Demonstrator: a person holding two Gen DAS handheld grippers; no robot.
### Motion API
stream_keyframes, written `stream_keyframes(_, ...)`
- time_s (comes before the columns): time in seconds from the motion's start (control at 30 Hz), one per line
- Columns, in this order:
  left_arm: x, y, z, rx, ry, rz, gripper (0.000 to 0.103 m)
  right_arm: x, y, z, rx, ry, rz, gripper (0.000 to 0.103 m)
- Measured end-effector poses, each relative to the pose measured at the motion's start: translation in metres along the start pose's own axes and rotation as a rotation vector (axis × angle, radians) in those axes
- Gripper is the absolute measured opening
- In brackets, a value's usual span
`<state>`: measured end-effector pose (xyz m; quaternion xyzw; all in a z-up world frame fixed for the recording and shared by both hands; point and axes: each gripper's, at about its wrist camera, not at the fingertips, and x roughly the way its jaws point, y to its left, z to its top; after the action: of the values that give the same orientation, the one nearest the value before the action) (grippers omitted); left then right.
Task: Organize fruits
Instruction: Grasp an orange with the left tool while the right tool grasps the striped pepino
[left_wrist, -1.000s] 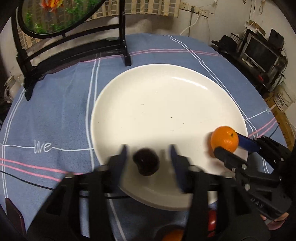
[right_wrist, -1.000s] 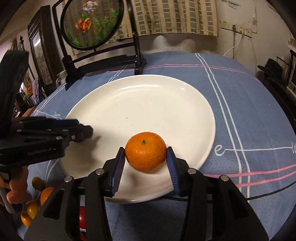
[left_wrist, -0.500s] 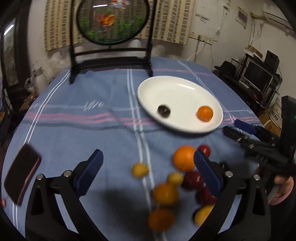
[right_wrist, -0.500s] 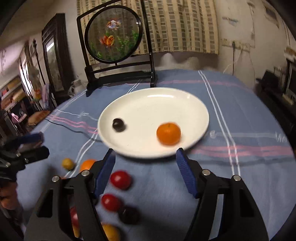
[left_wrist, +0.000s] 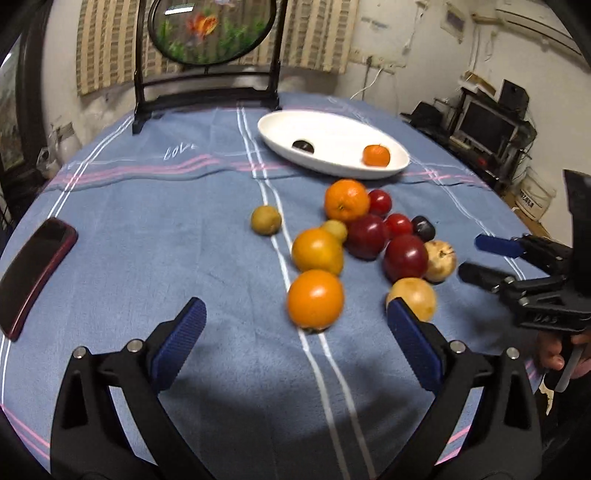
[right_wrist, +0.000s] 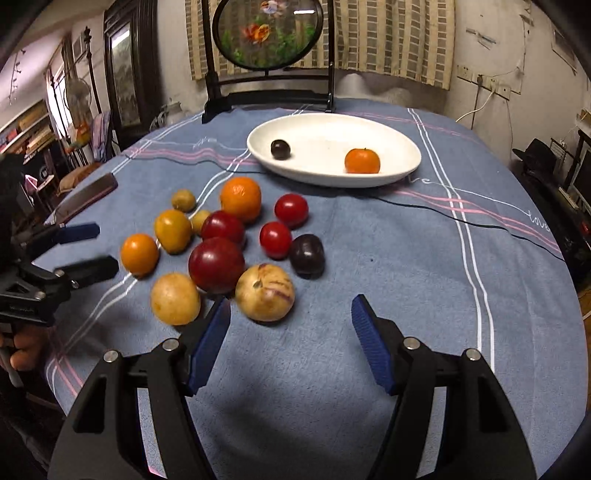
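Note:
A white plate (left_wrist: 332, 127) (right_wrist: 402, 147) at the back of the table holds a dark plum (left_wrist: 303, 146) (right_wrist: 280, 148) and a small orange (left_wrist: 376, 155) (right_wrist: 362, 161). Several loose fruits lie in a pile in front of it: oranges (left_wrist: 315, 298) (right_wrist: 240, 198), red plums (left_wrist: 405, 257) (right_wrist: 216, 264), tomatoes (right_wrist: 291, 210), yellow fruits (right_wrist: 175, 298) and a striped pale fruit (right_wrist: 265, 292). My left gripper (left_wrist: 293, 338) is open and empty, just short of the nearest orange. My right gripper (right_wrist: 290, 338) is open and empty, just short of the striped fruit.
A dark red phone (left_wrist: 33, 269) lies at the table's left edge. A round fish picture on a black stand (left_wrist: 207, 85) stands at the back. A black cable (right_wrist: 480, 225) runs across the blue cloth. A desk with monitors (left_wrist: 487, 125) is off to the right.
Both grippers released their fruit on the plate, opened wide and pulled back toward the near side of the table. The dark plum and small orange stay on the plate.

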<state>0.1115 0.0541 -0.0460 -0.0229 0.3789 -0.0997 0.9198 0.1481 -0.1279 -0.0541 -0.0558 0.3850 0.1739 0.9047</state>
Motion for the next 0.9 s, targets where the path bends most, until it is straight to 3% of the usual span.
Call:
stream_keyframes(0.53, 0.004, -0.01, -0.002, 0.059, 0.014, 0.037, 0.1, 0.03, 0.016, 0.011, -0.053, 0.108, -0.03, 0.068)
stream_keyframes(0.9, 0.005, -0.007, -0.002, 0.047, 0.021, 0.023, 0.1, 0.04, 0.02, 0.015, -0.071, 0.144, -0.012, 0.045)
